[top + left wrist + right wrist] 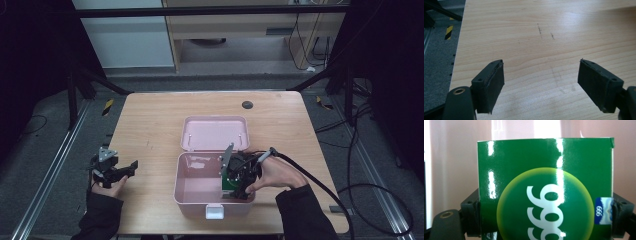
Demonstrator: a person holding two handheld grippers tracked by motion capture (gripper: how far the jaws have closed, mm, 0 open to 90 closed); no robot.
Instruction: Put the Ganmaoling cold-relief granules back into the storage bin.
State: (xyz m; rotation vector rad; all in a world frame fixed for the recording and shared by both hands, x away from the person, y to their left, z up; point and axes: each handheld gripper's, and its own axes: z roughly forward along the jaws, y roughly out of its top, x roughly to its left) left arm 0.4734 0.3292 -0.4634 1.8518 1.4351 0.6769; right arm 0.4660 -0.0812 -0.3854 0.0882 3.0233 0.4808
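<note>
Inside the pink box [190,192] — right hand-held gripper [544,220] clamps green carton [544,177].

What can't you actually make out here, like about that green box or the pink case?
- Green box: its lower part is cut off by the right gripper view's bottom edge.
- Pink case floor: in the high view, the right gripper and hand hide part of it.
- Left gripper: open over bare table.

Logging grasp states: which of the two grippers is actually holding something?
The right gripper, inside the pink box, clamped on a green carton. The left gripper hangs open over bare table.
</note>
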